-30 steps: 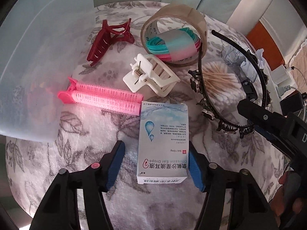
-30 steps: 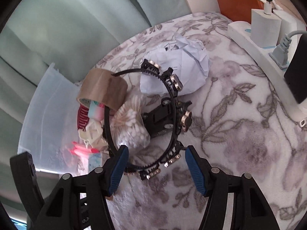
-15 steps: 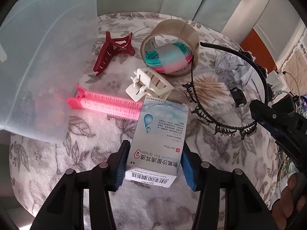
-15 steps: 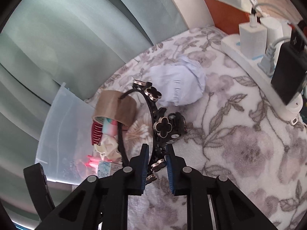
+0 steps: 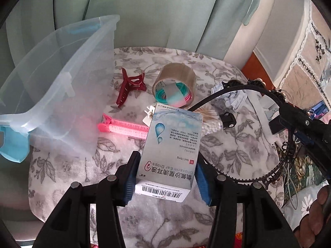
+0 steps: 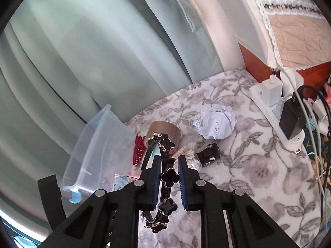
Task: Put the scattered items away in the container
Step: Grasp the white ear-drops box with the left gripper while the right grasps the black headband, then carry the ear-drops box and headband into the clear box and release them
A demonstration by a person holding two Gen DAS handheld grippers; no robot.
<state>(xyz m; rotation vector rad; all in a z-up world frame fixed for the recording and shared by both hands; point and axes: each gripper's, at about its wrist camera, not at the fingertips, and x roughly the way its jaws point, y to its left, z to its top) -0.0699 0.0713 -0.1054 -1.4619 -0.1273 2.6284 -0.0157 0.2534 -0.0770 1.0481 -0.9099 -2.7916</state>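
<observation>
My left gripper (image 5: 165, 177) is shut on a white and blue ear-drops box (image 5: 171, 142) and holds it above the floral cloth. My right gripper (image 6: 169, 177) is shut on a black headband with clover studs (image 6: 168, 177), lifted off the table; the band also arcs across the left wrist view (image 5: 238, 90). The clear plastic container (image 5: 62, 78) stands at the left, and shows in the right wrist view (image 6: 99, 144). On the cloth lie a dark red claw clip (image 5: 130, 86), a pink hair roller (image 5: 124, 128), a tape roll (image 5: 175, 80) and a white clip (image 5: 148, 114).
A bag of cotton swabs (image 5: 209, 119), a small black object (image 6: 209, 155) and a crumpled paper ball (image 6: 215, 122) lie right of the tape. A power strip with chargers and cables (image 6: 277, 113) runs along the right edge. Green curtains hang behind.
My left gripper closed on the ear-drops box and lifted it. My right gripper closed on the headband and raised it off the cloth. Both views pulled up and back.
</observation>
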